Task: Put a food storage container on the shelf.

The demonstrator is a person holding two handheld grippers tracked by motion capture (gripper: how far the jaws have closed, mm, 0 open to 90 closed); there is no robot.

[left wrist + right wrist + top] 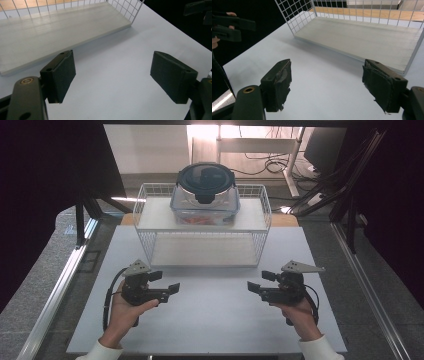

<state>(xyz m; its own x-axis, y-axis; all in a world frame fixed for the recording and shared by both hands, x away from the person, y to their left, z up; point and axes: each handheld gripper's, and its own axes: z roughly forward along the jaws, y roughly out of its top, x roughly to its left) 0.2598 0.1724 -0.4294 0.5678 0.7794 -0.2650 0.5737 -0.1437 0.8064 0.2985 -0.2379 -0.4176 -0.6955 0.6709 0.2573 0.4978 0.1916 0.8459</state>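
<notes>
Both tongs wide open, empty | left tongs (pixel 167 281) | right tongs (pixel 261 281)

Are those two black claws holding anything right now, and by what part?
Nothing. The left gripper and right gripper both stand open over the bare table.

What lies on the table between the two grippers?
Nothing: in the high view the white table is bare between the left gripper and the right gripper. The wire rack stands farther back.
</notes>
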